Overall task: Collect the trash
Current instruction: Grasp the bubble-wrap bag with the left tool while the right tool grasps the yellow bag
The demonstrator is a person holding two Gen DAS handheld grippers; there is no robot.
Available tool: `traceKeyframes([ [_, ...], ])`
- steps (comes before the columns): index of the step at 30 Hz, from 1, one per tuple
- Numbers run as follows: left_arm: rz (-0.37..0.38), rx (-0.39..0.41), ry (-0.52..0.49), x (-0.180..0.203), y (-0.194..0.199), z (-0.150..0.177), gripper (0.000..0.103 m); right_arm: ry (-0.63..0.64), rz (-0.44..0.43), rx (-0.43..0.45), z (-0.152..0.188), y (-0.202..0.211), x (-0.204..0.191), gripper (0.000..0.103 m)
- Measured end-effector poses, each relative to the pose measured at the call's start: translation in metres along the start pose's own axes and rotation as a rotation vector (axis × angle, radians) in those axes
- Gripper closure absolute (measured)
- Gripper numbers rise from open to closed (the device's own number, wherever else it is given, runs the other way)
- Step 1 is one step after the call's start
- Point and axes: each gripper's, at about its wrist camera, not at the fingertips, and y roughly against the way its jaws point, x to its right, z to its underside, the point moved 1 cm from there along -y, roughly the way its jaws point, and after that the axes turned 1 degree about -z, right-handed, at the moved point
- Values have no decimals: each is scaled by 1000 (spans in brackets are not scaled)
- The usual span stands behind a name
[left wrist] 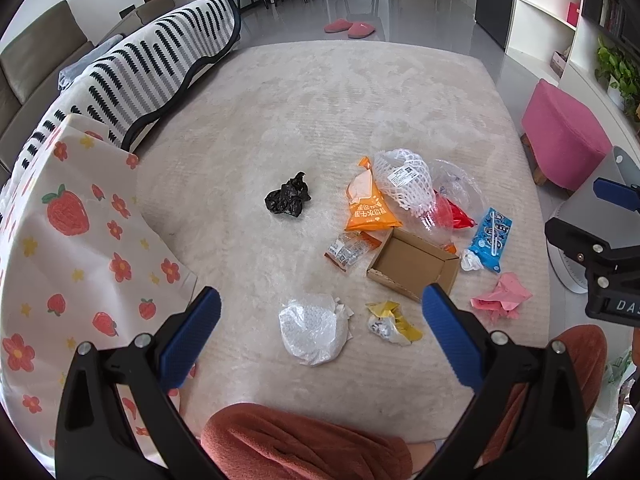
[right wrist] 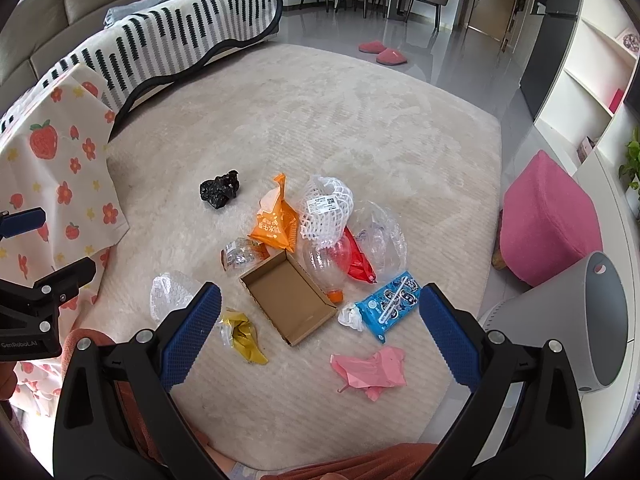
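Note:
Trash lies scattered on a cream rug (left wrist: 320,112): a black crumpled bag (left wrist: 288,199), an orange snack packet (left wrist: 366,204), white foam netting (left wrist: 406,182), an open cardboard box (left wrist: 412,266), a blue wrapper (left wrist: 490,238), pink paper (left wrist: 502,298), a yellow wrapper (left wrist: 392,322) and clear bubble wrap (left wrist: 314,330). My left gripper (left wrist: 320,336) is open and empty above the bubble wrap and yellow wrapper. My right gripper (right wrist: 320,336) is open and empty above the box (right wrist: 290,300) and the pink paper (right wrist: 370,370).
A strawberry-print paper bag (left wrist: 68,248) stands at the left against a striped sofa throw (left wrist: 160,64). A pink stool (left wrist: 564,136) and a grey round bin (right wrist: 576,320) stand at the right. Pink slippers (left wrist: 350,28) lie on the far floor. My knees are at the bottom.

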Motion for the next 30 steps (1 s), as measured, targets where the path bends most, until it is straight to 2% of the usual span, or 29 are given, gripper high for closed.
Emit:
traceKeyframes([
  [6,-19,-13,22,-15,-13,16,3,43,-8,26,1,-8,-22,7],
  [9,-24,-47,45,-27,-31,31,3,65,-30,32,6,-21,-39,7],
  [16,-54,-171,81,-42,-108,73,3,91,-85,10,30,-72,-79,7],
  [20,-48,-228,81,-39,-154,91,3,109,-63,-2,51,-109,-91,7],
  [24,-50,-276,92,-43,-192,101,3,117,-56,-54,77,-147,-96,7],
  [30,11,-362,148,-51,-235,116,4,161,-53,-127,106,-193,-110,7],
])
